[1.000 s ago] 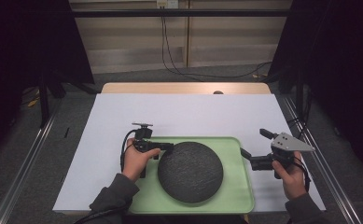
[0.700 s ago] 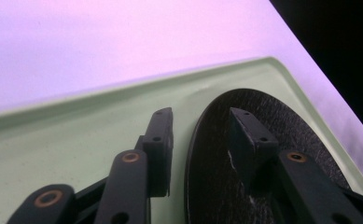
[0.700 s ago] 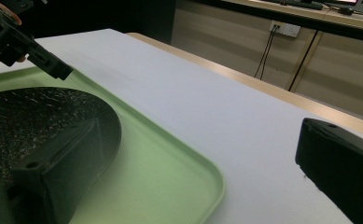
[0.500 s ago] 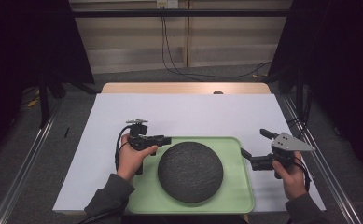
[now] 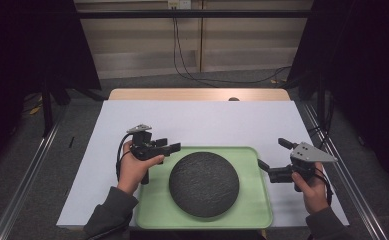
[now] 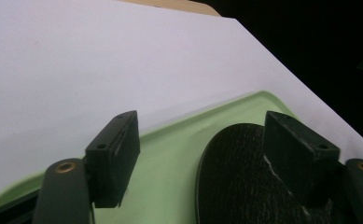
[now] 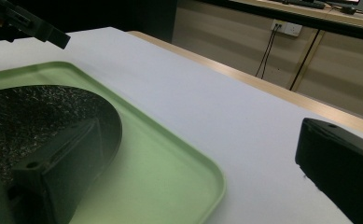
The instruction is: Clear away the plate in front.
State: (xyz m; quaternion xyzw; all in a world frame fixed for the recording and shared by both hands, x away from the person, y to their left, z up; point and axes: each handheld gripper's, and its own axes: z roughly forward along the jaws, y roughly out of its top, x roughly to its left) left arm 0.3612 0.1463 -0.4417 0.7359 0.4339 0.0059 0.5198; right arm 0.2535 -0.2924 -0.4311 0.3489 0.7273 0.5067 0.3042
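Left tool open above tray corner, dark plate beside it; we see right tool open.

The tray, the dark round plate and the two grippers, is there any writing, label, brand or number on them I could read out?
None can be read.
The green tray: plain, no print.
The dark round plate: a speckled surface, no lettering.
The left gripper and the right gripper: black jaws with screw holes, no marks.
The white table cover: blank.
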